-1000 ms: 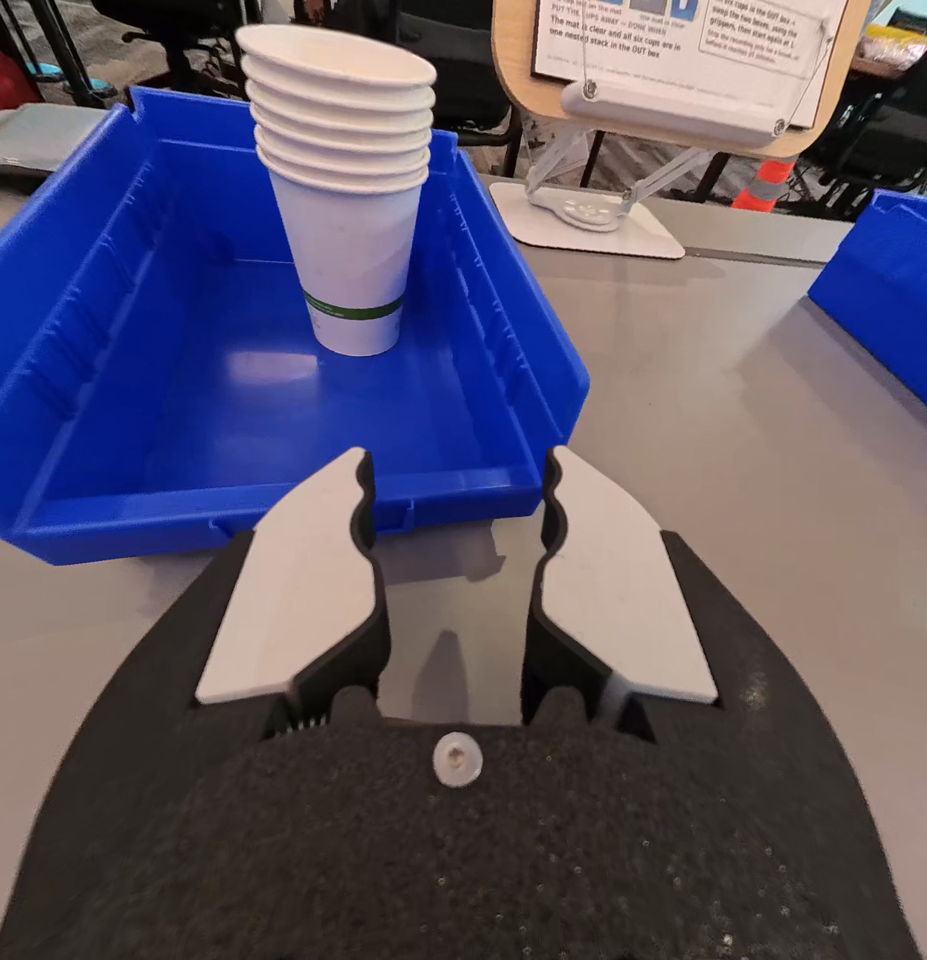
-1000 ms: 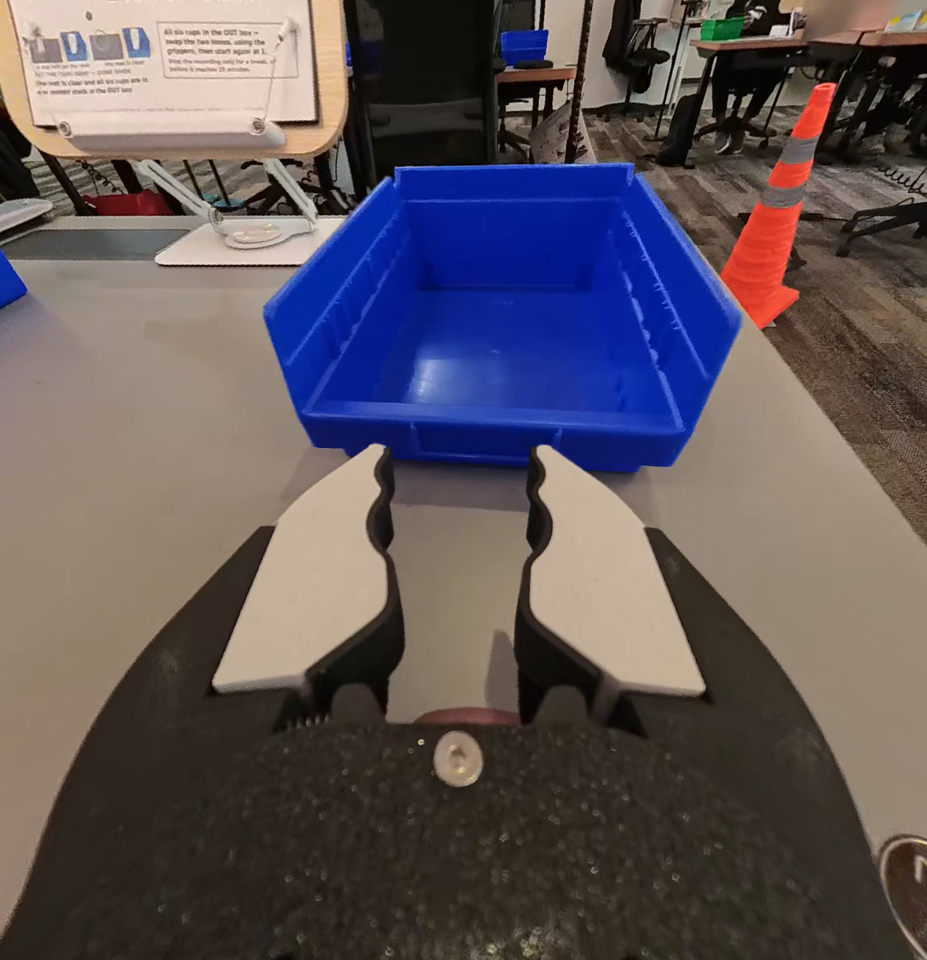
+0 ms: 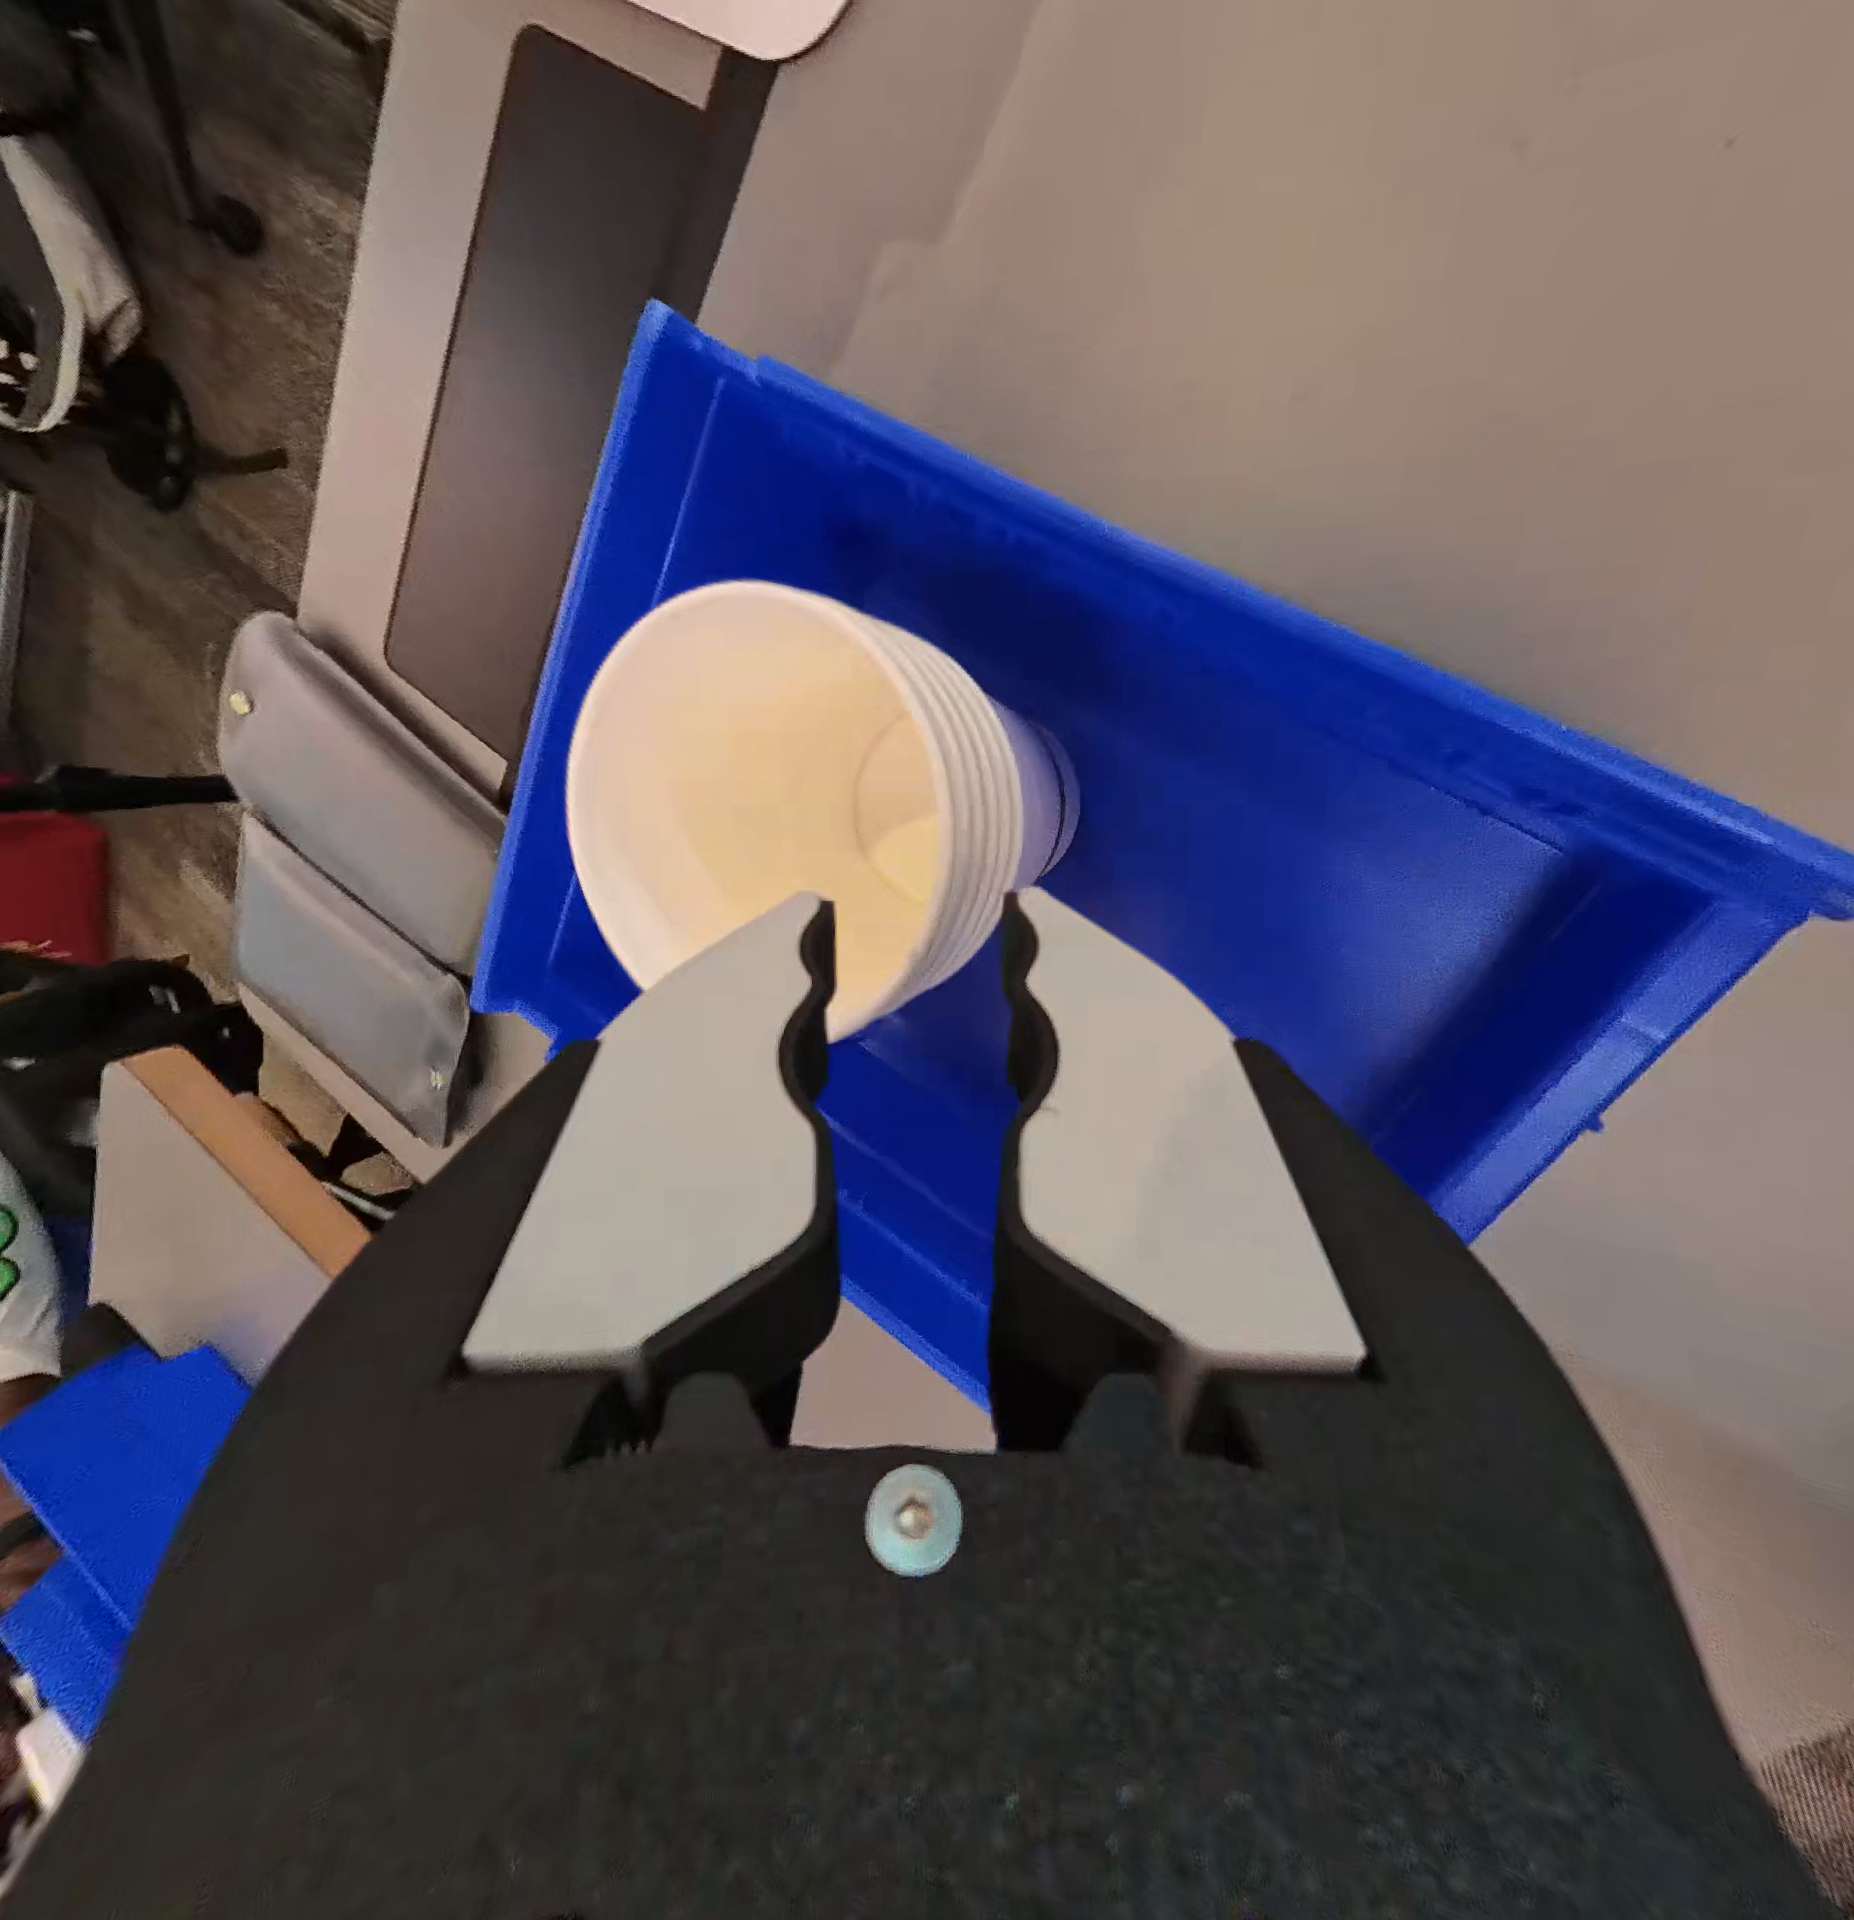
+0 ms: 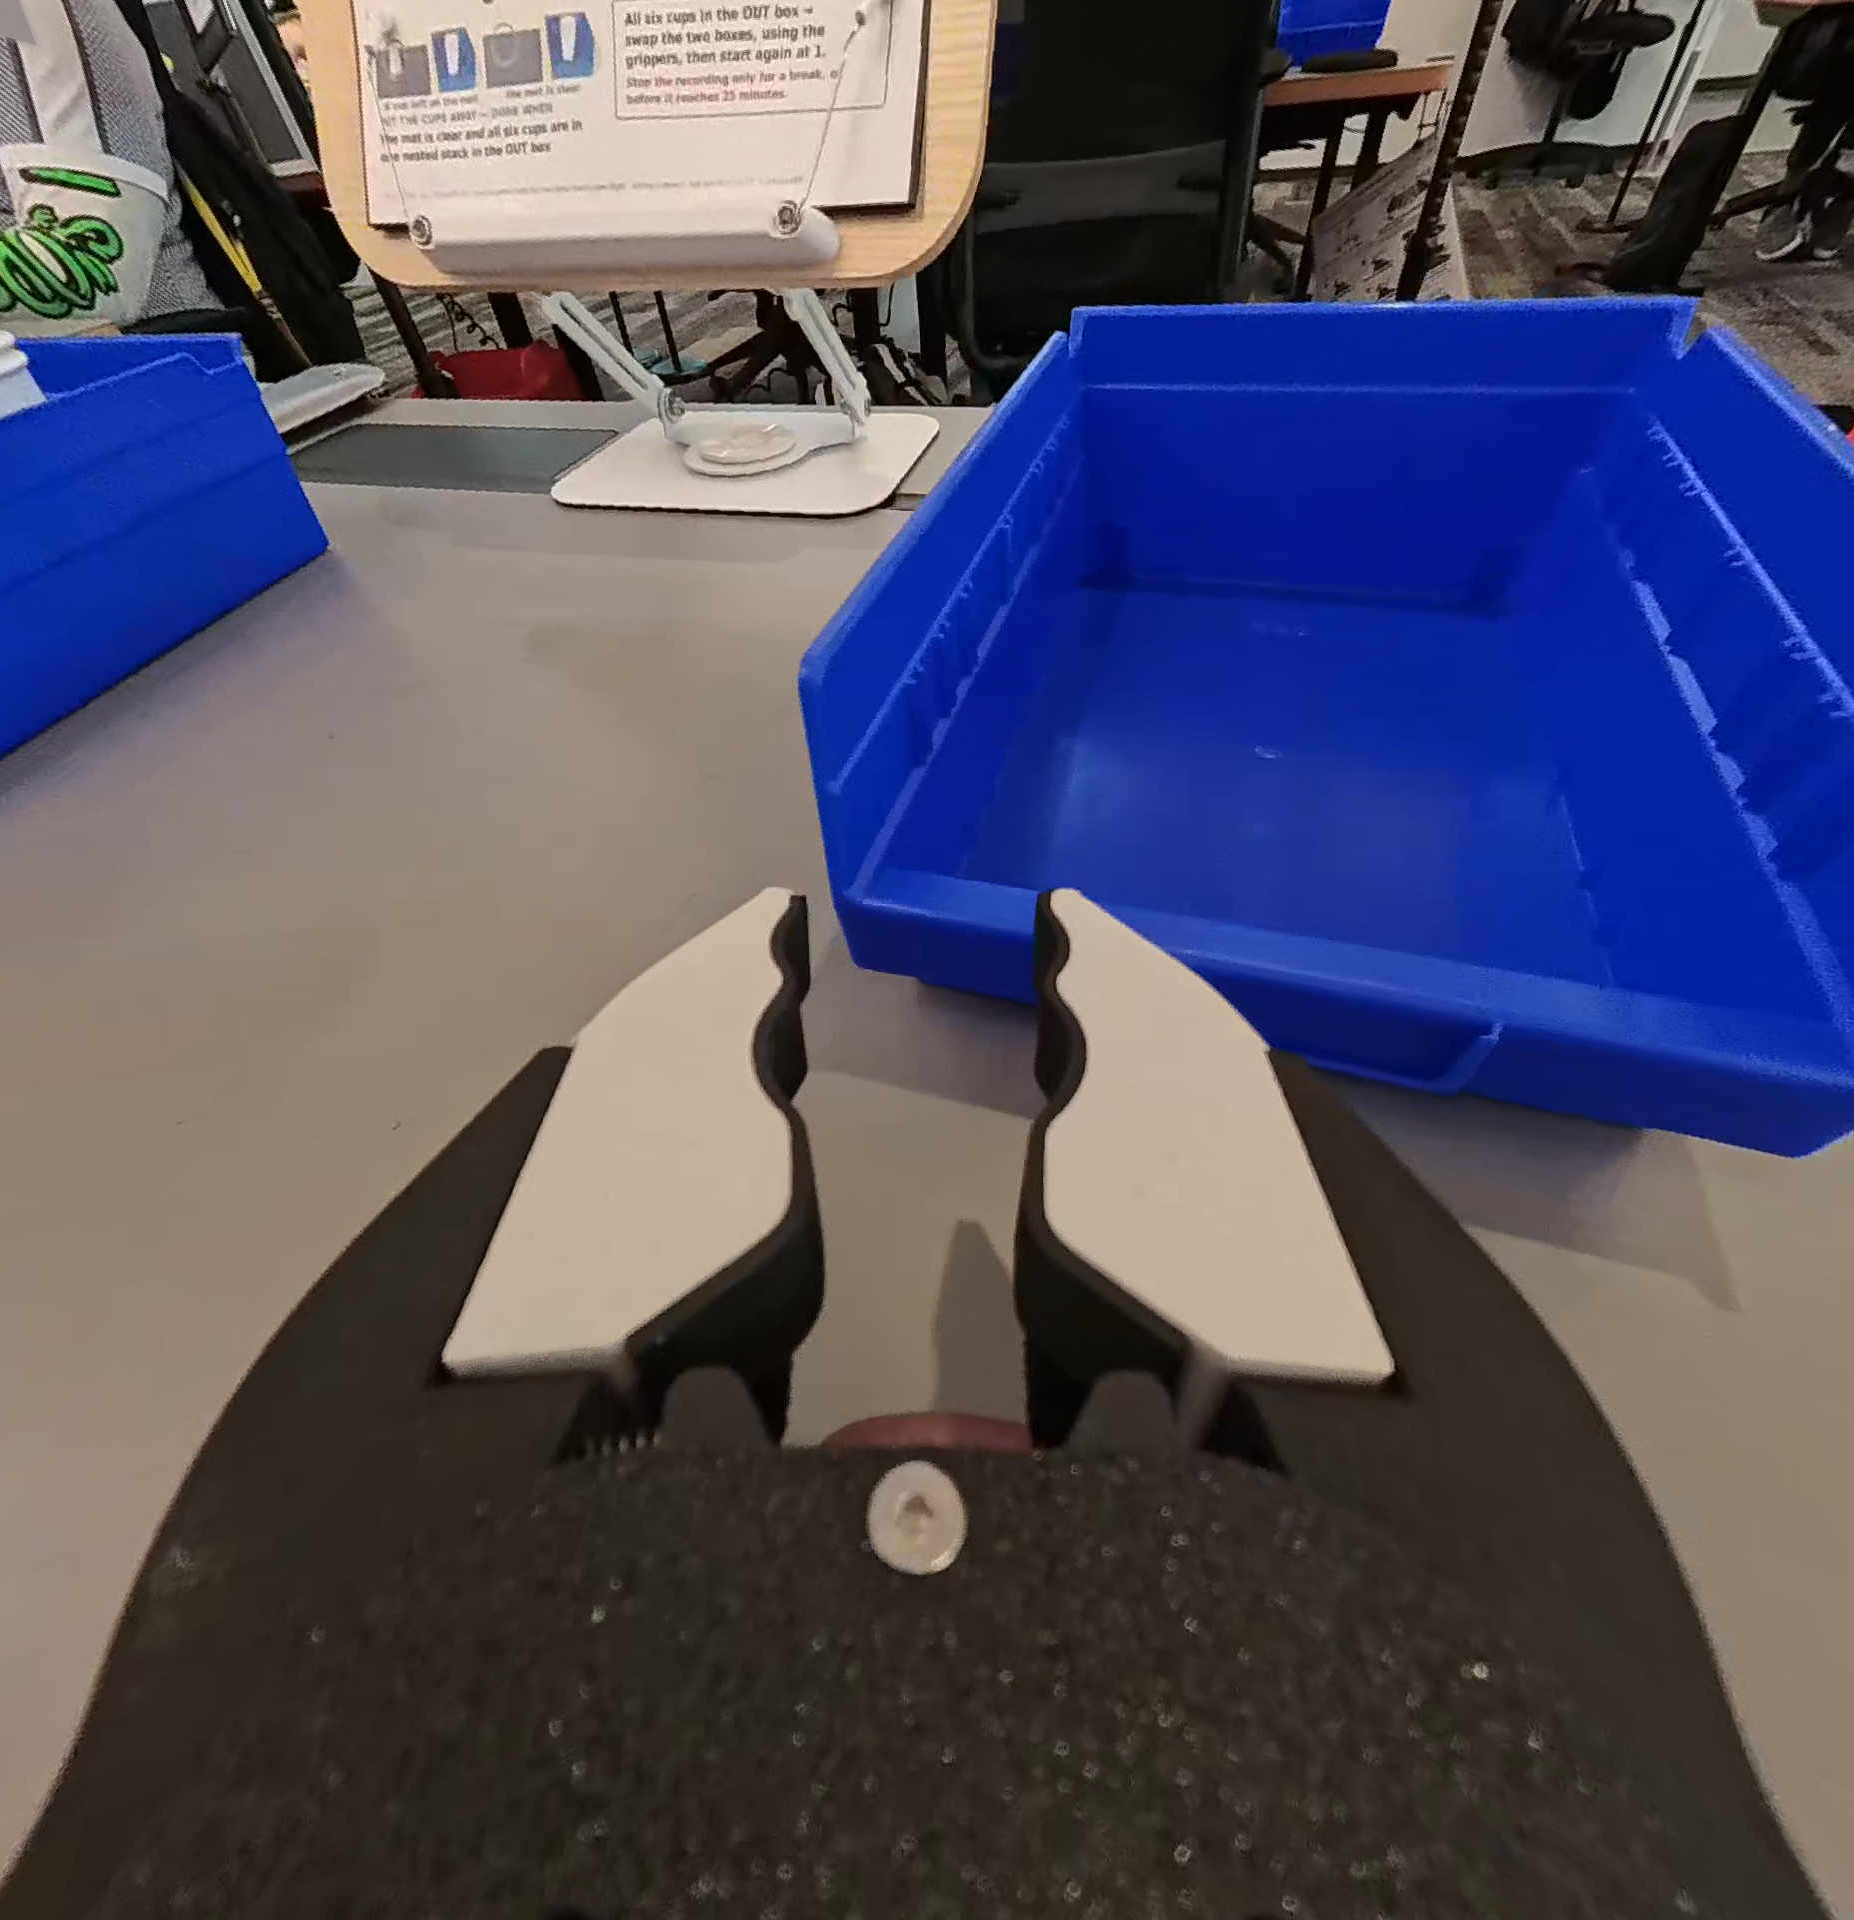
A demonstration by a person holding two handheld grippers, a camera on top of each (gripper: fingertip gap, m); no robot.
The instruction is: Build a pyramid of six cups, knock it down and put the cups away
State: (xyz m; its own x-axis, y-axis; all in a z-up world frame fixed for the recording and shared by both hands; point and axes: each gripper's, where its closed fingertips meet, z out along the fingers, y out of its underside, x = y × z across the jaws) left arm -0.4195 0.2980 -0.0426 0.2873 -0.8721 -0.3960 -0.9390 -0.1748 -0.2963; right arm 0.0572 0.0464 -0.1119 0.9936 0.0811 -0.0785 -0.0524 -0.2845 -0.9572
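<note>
A nested stack of several white paper cups (image 3: 757,790) stands in a blue bin (image 3: 1318,883) on the grey table. The left wrist view looks down into the top cup from above. My left gripper (image 3: 915,914) is open. One fingertip is over the top cup's mouth and the other is just outside the rims, so the jaws straddle the near wall of the stack. My right gripper (image 4: 918,904) is open and empty, low over the table, by the near left corner of a second, empty blue bin (image 4: 1162,956).
The bin with the cups (image 4: 123,540) shows at the left of the right wrist view. A wooden sign stand with a printed sheet (image 4: 642,125) stands at the table's far edge. The grey table (image 4: 383,831) stretches between the two bins. Chairs and desks are beyond.
My left gripper has risen, tipped down and rolled from in front of the bin to over the cup stack. My right gripper has shifted left, so the empty bin now sits to its right.
</note>
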